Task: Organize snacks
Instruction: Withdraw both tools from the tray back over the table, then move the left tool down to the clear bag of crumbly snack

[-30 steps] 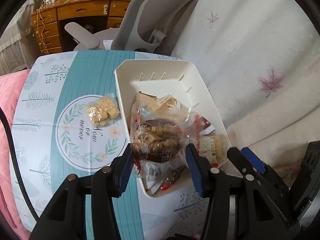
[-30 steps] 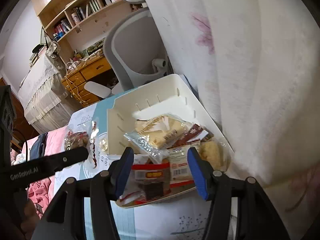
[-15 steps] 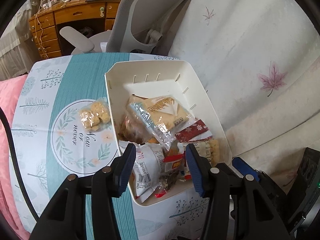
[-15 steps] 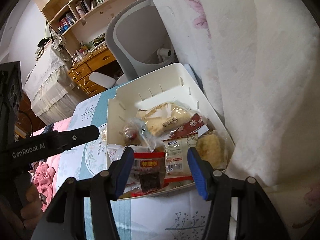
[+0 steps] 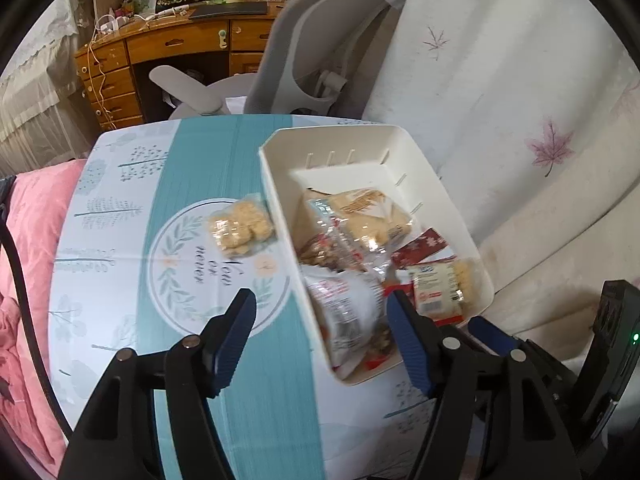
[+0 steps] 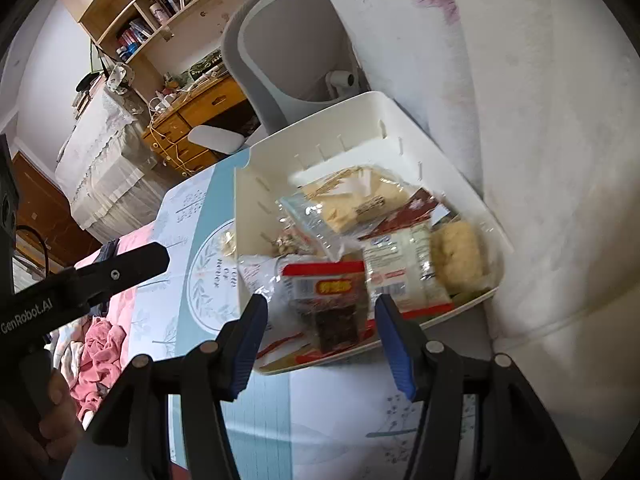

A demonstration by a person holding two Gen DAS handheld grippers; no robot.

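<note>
A white basket (image 5: pixel 340 132) stands on the teal-and-white table (image 5: pixel 120 280) and holds several snack packs. A clear bag of nuts (image 5: pixel 348 312) lies at its near end. My left gripper (image 5: pixel 320 304) hangs above that end, astride the basket's left wall. Its jaws are opening, and the pads touch nothing. A small bag of cookies (image 5: pixel 240 230) lies on the table left of the basket. In the right wrist view my right gripper (image 6: pixel 320 304) stands open above the basket (image 6: pixel 248 208), over a red-and-brown pack (image 6: pixel 328 300), with nothing between its fingers.
A grey office chair (image 5: pixel 320 40) and a wooden desk (image 5: pixel 168 44) stand behind the table. White cloth with maple leaves (image 5: pixel 520 100) hangs along the right. Pink bedding (image 5: pixel 32 240) lies along the left edge. A hand (image 6: pixel 36 420) holds the left gripper's handle.
The left gripper let go of the nut bag, which now lies in the basket, and its jaws have spread wider. The right gripper sank a little toward the basket.
</note>
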